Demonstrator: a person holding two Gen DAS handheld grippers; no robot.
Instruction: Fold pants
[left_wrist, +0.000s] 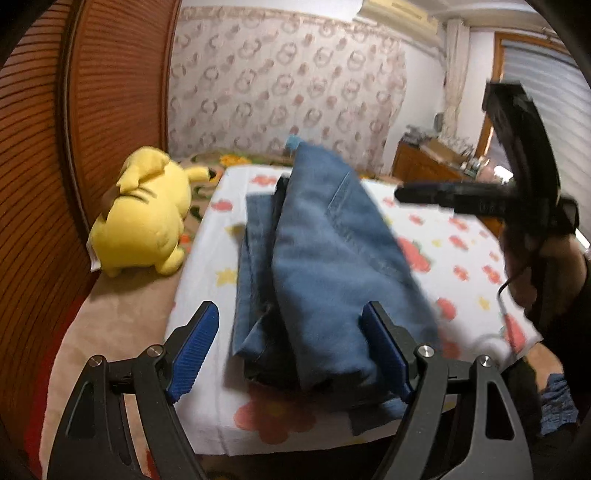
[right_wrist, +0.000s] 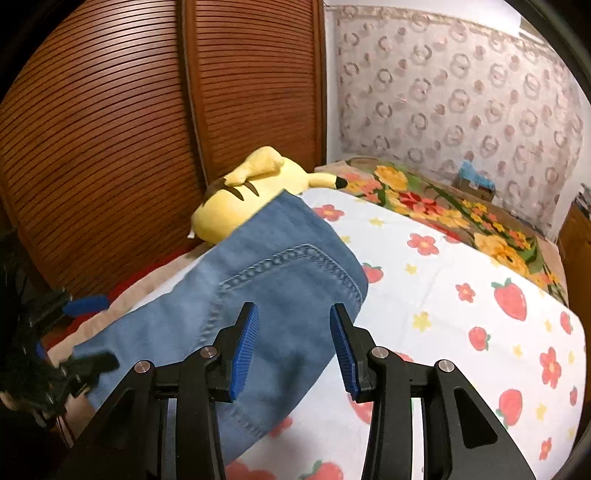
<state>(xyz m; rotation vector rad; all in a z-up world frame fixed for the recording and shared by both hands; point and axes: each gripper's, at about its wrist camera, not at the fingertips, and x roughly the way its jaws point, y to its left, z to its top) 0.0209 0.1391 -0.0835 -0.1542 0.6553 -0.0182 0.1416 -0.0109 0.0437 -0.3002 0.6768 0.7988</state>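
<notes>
Looks pretty far along to me. The blue denim pants (left_wrist: 325, 258) are already stacked in several layers into a long narrow bundle on the white sheet with strawberry and flower print (left_wrist: 461, 251), just right of the yellow plush toy (left_wrist: 144, 218). I'd guess what's left is one more fold across the length, or only tidying the edges.

The left gripper (left_wrist: 291, 350) has its blue pads spread wide on either side of the near end of the pants, gripping nothing. The right gripper (right_wrist: 293, 347) is also spread, hovering over the denim with nothing pinched.

The left wrist view shows the stacked layers and the dark inner fabric at the bundle's near end, plus the other gripper off to the right of the pants. The right wrist view misses the layering but shows a stitched back pocket (right_wrist: 291, 273) on top, facing up.
</notes>
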